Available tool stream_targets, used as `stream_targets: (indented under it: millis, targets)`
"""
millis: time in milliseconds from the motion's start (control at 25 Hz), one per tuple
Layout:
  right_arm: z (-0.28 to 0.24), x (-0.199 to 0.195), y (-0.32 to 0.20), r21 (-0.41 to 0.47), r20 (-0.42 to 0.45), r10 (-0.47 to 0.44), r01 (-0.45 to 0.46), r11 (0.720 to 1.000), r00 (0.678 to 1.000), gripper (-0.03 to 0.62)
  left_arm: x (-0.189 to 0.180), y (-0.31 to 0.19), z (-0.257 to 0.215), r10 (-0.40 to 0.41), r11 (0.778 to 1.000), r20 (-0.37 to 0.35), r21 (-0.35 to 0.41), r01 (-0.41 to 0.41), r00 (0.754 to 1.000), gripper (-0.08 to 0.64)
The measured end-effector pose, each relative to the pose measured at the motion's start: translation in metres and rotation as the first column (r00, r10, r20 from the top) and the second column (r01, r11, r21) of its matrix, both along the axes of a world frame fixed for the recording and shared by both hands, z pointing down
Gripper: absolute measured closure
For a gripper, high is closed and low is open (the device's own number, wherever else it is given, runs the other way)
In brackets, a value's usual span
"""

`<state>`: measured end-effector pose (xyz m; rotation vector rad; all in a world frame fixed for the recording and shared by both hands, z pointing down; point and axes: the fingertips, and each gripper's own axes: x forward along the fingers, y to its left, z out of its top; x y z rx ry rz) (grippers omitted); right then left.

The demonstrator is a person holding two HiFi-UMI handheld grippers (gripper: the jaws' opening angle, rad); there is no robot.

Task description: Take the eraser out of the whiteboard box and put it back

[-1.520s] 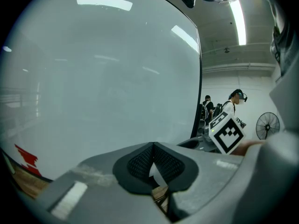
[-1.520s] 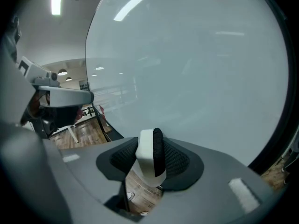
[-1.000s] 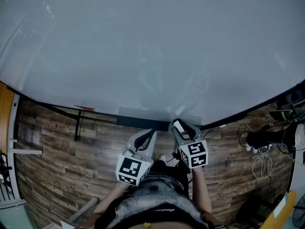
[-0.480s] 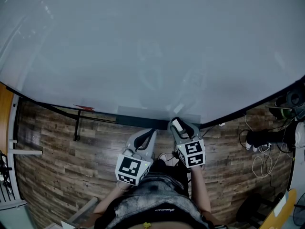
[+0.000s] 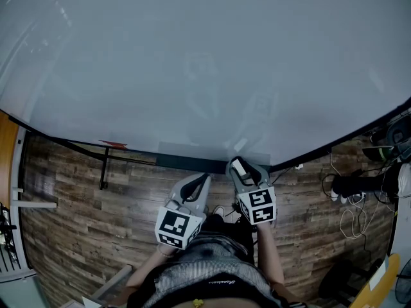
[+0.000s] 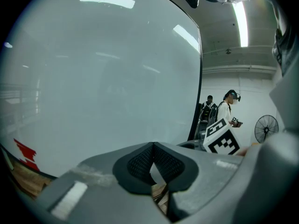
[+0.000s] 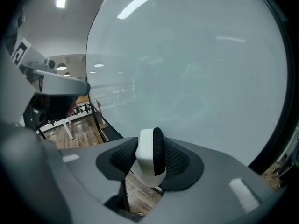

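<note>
Pinching eraser [image 7: 147, 160] upright in right gripper [image 5: 240, 171], white side left, black felt right, near whiteboard [image 5: 205, 63] bottom edge at 12 o'clock. Left gripper [image 5: 198, 185] at 9 o'clock, pressed together.

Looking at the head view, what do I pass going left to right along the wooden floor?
Black stand leg → left gripper → right gripper, clamped on the eraser → cables.
</note>
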<state>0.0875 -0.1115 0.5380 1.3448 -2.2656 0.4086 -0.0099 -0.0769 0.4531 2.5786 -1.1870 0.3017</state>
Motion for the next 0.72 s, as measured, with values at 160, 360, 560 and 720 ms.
stream_targets:
  millis: [160,360,560,720]
  targets:
    - [0.0004,-0.0006,-0.0012,-0.001,0.001,0.000,0.000,1.000,1.000,0.423,0.0011,-0.0006,0.0000,0.004,1.000,-0.004,-0.003,-0.004,1.000,0.560]
    - [0.0019,-0.0002,-0.0017,0.000,0.003,0.000,0.000,1.000,1.000,0.423,0.0036,0.0005,0.0021,0.014,1.000,0.000,-0.010,-0.014,1.000,0.560]
    - [0.0022,0.0009,-0.0023,0.003,0.004,0.002,-0.002,1.000,1.000,0.423,0.0036,-0.0003,0.0032,0.013,1.000,0.009,0.000,-0.013,1.000,0.560]
    - [0.0020,0.0003,-0.0020,0.007,0.006,0.001,-0.002,1.000,1.000,0.422,0.0037,0.0010,0.0041,0.020,1.000,0.017,0.004,-0.020,1.000,0.560]
